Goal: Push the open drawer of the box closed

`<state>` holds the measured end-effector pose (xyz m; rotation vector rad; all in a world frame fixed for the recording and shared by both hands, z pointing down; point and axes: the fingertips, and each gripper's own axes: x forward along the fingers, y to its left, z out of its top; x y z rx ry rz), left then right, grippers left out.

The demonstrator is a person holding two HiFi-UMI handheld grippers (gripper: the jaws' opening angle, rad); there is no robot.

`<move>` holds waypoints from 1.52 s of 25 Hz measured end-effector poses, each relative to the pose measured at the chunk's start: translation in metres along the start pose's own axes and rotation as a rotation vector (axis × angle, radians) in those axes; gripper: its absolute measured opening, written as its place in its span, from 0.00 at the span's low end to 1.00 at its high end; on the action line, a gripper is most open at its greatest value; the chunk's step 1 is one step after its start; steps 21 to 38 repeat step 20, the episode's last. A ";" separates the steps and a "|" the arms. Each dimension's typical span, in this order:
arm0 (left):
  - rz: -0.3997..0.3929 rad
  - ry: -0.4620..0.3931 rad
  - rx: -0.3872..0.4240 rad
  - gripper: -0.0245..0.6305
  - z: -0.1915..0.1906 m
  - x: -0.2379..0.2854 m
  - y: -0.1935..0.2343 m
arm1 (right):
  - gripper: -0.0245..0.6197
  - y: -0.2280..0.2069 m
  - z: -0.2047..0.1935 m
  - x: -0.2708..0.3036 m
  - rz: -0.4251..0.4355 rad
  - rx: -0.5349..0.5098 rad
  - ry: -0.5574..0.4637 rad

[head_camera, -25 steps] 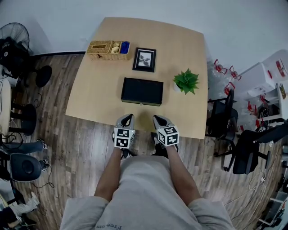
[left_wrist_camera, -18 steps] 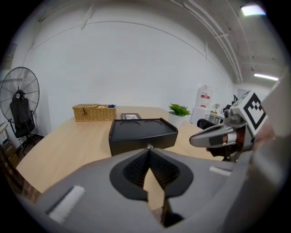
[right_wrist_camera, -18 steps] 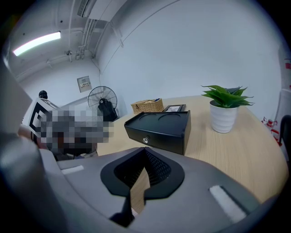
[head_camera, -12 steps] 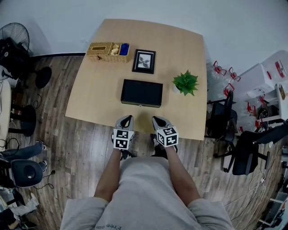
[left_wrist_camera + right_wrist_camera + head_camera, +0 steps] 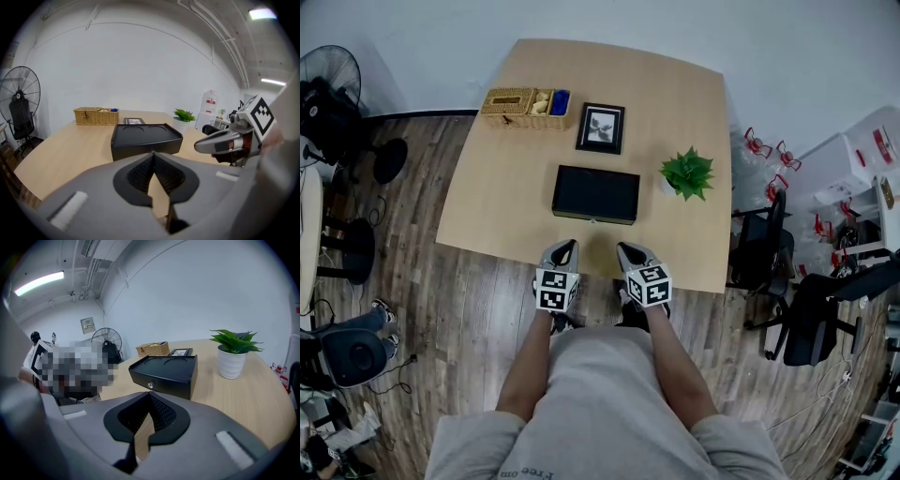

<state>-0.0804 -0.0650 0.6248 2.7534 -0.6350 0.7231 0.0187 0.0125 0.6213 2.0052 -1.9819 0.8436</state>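
Observation:
A black box sits mid-table with two round recesses in its lid. Its drawer front, with a small silver knob, faces me and looks flush with the box. My left gripper hovers at the table's front edge, just short of the box, jaws shut on nothing. My right gripper hangs beside it, also shut and empty. In the left gripper view the box stands straight ahead of the closed jaws, and the right gripper shows at the right. The right gripper view has the box ahead, slightly right.
A potted green plant stands right of the box. Behind it lie a framed picture and a wicker basket. The wooden table ends at my grippers. Office chairs stand at the right, a fan at the left.
The box and both grippers keep their places; only the head view shifted very slightly.

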 end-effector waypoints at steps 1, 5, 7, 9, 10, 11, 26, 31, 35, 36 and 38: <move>0.000 0.001 0.000 0.12 0.000 0.000 0.000 | 0.04 0.000 0.000 0.000 0.001 -0.001 0.000; -0.002 0.003 -0.001 0.12 -0.001 0.000 -0.001 | 0.04 0.000 0.000 0.000 0.000 -0.003 0.001; -0.002 0.002 -0.001 0.12 -0.001 0.001 0.000 | 0.04 0.000 -0.001 0.001 -0.001 -0.004 0.002; -0.002 0.002 -0.002 0.12 -0.002 0.001 0.000 | 0.04 -0.001 -0.001 0.001 -0.001 -0.004 0.004; -0.003 0.003 -0.002 0.12 -0.002 0.001 0.000 | 0.04 -0.001 -0.001 0.001 -0.001 -0.003 0.006; -0.004 0.004 -0.002 0.12 -0.002 0.001 -0.001 | 0.04 -0.001 -0.001 0.001 -0.002 -0.002 0.006; -0.008 0.004 0.000 0.12 0.000 0.002 -0.004 | 0.04 -0.001 -0.001 -0.001 -0.002 -0.010 0.010; -0.008 0.004 0.000 0.12 0.000 0.002 -0.004 | 0.04 -0.001 -0.001 -0.001 -0.002 -0.010 0.010; -0.008 0.004 0.000 0.12 0.000 0.002 -0.004 | 0.04 -0.001 -0.001 -0.001 -0.002 -0.010 0.010; -0.008 0.004 0.000 0.12 0.000 0.002 -0.004 | 0.04 -0.001 -0.001 -0.001 -0.002 -0.010 0.010; -0.008 0.004 0.000 0.12 0.000 0.002 -0.004 | 0.04 -0.001 -0.001 -0.001 -0.002 -0.010 0.010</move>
